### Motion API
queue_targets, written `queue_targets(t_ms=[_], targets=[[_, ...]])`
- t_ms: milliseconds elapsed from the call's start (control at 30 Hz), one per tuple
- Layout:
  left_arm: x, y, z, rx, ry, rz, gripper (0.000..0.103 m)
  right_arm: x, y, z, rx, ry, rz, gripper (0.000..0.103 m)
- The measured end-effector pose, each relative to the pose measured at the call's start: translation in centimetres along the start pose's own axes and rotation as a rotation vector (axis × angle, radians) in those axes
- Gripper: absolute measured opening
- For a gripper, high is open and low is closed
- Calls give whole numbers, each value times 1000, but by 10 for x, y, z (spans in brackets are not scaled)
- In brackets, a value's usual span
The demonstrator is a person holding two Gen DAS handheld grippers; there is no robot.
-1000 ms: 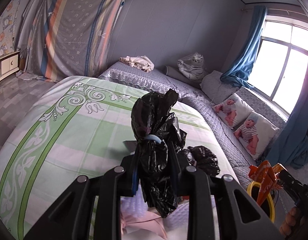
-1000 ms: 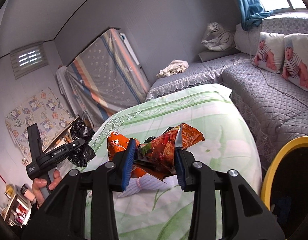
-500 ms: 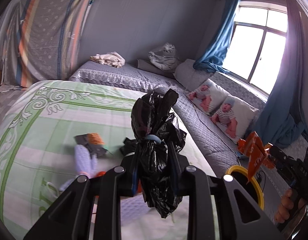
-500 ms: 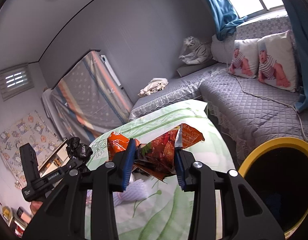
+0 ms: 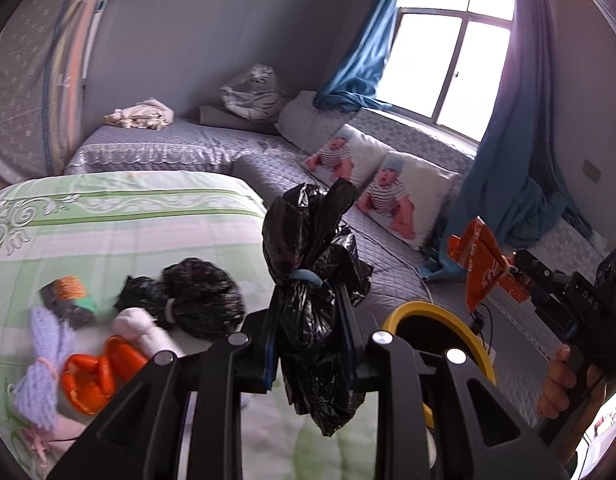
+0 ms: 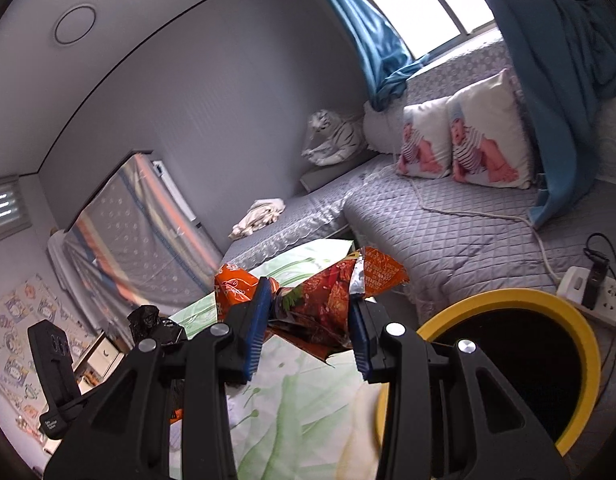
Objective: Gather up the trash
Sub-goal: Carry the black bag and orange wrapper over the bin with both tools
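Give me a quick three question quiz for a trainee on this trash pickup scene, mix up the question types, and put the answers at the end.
1. True or false: the left gripper is shut on a black bag.
2. What does the right gripper hold? A) a sock B) an orange wrapper C) a pillow
3. Fill in: the bin beside the bed has a ____ rim.

Key: 1 true; 2 B; 3 yellow.
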State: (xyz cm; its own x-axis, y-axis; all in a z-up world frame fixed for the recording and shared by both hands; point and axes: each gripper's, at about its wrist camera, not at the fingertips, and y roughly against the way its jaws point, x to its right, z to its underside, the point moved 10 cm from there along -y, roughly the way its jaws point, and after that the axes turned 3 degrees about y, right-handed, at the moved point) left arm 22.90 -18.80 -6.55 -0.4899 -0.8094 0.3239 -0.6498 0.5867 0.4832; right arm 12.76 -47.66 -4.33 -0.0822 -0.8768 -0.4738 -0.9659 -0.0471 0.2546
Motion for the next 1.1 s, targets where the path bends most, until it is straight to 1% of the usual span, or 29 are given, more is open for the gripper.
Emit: queue_targets(t_ms=[233, 333, 467, 633, 833, 967, 1100], targets=[[46, -28, 3, -38, -64, 78, 23, 46, 16, -7, 38, -57, 78, 35], [67, -45, 9, -73, -77, 126, 23, 63, 21, -8, 53, -72, 113, 35], [89, -66, 16, -114, -92, 163, 23, 81, 25, -11, 75, -76, 169, 35], [108, -87, 26, -149, -111, 186, 23, 109, 31, -12, 106, -68, 282, 35], [132, -116, 46, -211, -120, 209, 23, 137, 32, -3, 104, -66, 400, 35], [145, -128, 60, -241, -139, 218, 23, 156, 32, 3, 96, -71, 469, 35], [154, -138, 72, -269, -148, 224, 23, 167, 33, 9, 87, -87, 492, 35]])
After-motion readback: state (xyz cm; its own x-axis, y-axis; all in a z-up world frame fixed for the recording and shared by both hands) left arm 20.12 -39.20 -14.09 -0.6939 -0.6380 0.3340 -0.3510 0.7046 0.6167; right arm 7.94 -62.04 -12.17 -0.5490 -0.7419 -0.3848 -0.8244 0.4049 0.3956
